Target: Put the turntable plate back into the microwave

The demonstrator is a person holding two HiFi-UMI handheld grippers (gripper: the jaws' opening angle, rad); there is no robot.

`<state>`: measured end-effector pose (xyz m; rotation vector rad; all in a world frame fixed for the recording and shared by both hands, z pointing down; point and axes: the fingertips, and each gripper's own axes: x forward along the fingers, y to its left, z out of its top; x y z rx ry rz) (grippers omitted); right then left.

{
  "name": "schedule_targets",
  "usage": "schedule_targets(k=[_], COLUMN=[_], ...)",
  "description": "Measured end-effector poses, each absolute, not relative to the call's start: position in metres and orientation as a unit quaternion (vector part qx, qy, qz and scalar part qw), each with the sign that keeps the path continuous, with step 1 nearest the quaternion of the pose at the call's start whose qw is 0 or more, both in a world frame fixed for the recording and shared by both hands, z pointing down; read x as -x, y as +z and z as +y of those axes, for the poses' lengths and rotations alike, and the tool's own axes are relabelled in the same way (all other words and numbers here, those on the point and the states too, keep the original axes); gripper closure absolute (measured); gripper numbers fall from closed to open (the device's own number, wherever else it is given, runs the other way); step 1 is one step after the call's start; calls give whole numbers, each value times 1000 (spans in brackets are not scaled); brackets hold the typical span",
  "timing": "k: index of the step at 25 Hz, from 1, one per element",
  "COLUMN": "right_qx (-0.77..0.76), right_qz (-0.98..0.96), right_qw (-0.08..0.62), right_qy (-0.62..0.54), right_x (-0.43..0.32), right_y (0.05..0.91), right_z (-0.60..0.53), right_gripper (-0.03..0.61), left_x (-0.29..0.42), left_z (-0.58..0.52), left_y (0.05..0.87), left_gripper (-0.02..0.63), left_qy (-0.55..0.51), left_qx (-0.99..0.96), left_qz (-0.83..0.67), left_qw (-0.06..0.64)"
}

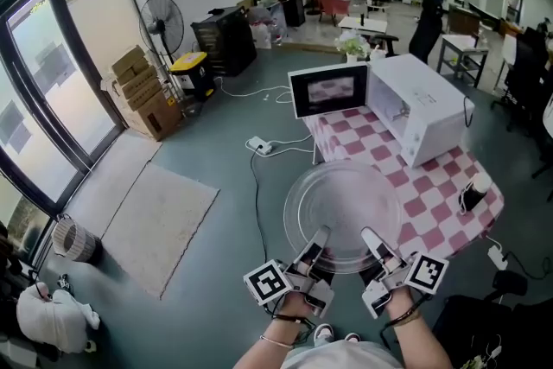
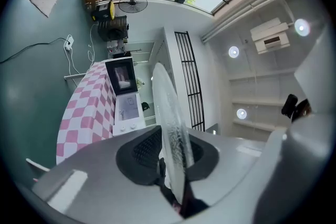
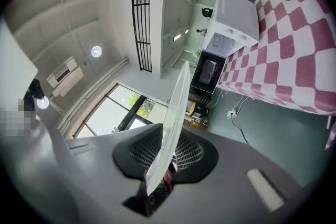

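While each clamps narrowly on the near rim, the left gripper (image 1: 314,244) and right gripper (image 1: 373,243) hold the clear turntable plate (image 1: 343,207) flat in the air at the near edge of the table (image 1: 436,212), which wears a pink-and-white checked cloth. Teal floor (image 1: 233,212) spreads around it, with a pale mat (image 1: 155,220) and a fan (image 1: 162,17) near the windows. On the table's far end stands the white microwave (image 1: 428,112), its door (image 1: 328,91) swung open.
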<state>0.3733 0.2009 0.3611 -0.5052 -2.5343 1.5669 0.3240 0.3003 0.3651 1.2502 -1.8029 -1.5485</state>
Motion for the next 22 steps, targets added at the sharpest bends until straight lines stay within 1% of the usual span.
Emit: schedule_targets(k=[6,12,22], right_qx=[164,157,161], right_qz=[-836,-832,-826], right_qw=[55,63,78], right_qy=[520,528,535], right_x=[-356,-335,-262], right_y=[360,367,383], right_z=[211,207,183], right_gripper=[531,531,531], left_x=[-306,-285,-213], left_z=[308,303,281], left_y=[361,369,382], left_gripper=[572,572,572], left_qy=[-558,-565,-554], left_qx=[-465,-457,-455], left_qz=[-651,-646,-656], left_qw=[220,232,237])
